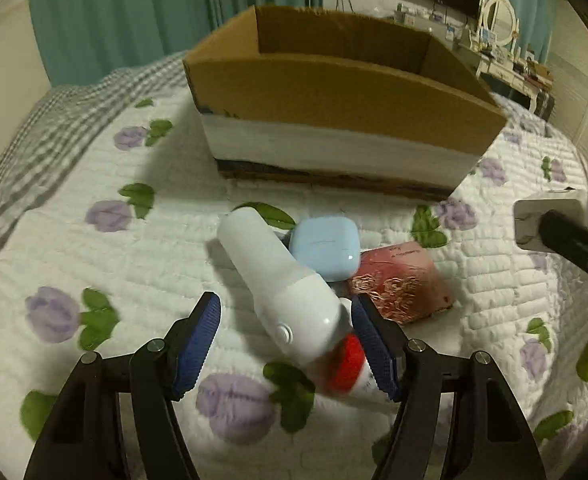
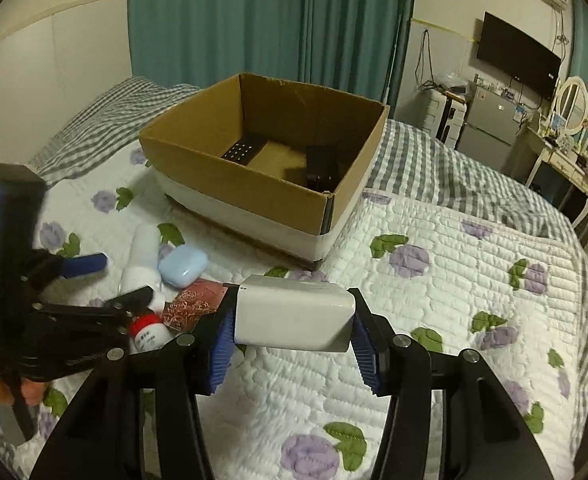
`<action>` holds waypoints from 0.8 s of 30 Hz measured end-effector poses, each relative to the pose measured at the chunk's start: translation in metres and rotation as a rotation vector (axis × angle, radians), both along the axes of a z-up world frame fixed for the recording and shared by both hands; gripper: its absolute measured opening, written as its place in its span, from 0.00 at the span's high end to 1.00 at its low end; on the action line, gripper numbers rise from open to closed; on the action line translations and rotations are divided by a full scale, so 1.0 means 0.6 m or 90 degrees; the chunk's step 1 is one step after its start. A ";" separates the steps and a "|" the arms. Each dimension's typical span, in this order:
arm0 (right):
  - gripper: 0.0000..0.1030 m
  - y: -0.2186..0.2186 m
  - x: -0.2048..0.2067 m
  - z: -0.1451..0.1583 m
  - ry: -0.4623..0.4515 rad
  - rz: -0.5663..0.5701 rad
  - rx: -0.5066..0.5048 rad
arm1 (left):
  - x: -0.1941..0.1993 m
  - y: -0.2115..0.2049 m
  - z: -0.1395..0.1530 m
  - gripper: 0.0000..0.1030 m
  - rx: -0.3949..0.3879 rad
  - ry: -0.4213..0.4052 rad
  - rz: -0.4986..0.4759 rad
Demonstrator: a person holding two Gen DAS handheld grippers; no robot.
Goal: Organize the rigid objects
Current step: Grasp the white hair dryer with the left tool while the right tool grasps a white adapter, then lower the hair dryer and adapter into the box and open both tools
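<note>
- Right wrist view: a flowered quilt (image 2: pixel 434 240) covers the bed; green curtains (image 2: pixel 253 20) hang behind.
- One cardboard box (image 2: pixel 229 168); four small items lie before it.
- Right gripper (image 2: pixel 294 334) clamps a white charger (image 2: pixel 294 312).
- Left gripper (image 1: pixel 285 344) gapes wide around a white bottle (image 1: pixel 269 272), not gripping.

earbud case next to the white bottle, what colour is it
Pale blue. The earbud case shows best in the left wrist view, lying beside the white bottle.

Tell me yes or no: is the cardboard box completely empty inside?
No. In the right wrist view, the cardboard box already holds a dark object on its floor near the right wall.
</note>
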State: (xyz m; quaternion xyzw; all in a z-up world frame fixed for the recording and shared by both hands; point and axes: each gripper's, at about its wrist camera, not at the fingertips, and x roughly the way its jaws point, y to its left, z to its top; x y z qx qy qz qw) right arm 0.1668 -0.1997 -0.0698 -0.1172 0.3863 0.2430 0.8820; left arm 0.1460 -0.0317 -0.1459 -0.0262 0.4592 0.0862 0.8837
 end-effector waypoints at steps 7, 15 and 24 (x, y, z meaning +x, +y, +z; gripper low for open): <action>0.50 -0.001 0.012 -0.023 0.028 -0.002 -0.003 | 0.030 0.009 -0.032 0.31 -0.061 0.017 -0.010; 0.50 -0.001 0.002 -0.024 0.028 -0.006 -0.003 | 0.012 0.021 -0.025 0.43 -0.102 0.015 -0.012; 0.50 0.003 -0.033 0.017 -0.009 -0.005 0.002 | -0.046 0.018 0.047 0.43 -0.105 -0.047 -0.023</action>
